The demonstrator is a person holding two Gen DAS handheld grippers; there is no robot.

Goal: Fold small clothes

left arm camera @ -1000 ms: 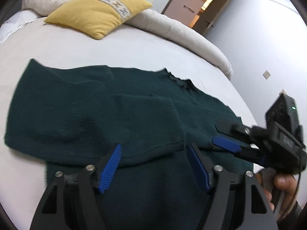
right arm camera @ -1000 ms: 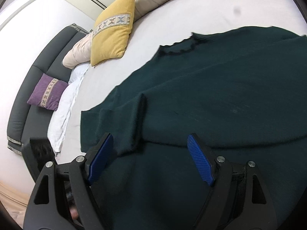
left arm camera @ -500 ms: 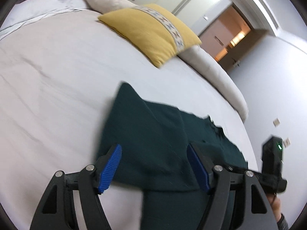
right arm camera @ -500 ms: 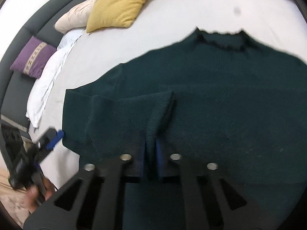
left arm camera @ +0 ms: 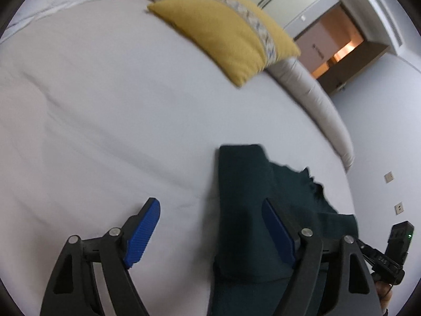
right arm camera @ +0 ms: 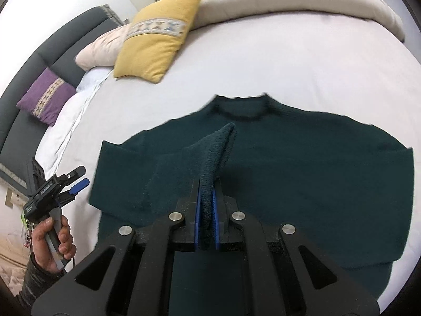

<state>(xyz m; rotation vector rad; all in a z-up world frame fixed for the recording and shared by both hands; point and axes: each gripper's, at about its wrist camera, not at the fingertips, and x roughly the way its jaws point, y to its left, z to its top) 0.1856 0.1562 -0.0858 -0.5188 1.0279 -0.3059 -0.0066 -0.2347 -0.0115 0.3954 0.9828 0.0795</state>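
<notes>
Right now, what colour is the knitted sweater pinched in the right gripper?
Dark green, one plain colour. The knitted sweater shows best in the right wrist view, where the right gripper pinches a fold.

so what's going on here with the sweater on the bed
A person with a handheld gripper in each hand is folding a dark green sweater spread on a white bed. The right gripper is shut on a pinched ridge of the knit near the sweater's middle, lifting it. The left gripper is off by the sweater's edge, its jaws opening, nothing gripped. A yellow cushion lies further up the bed.
</notes>
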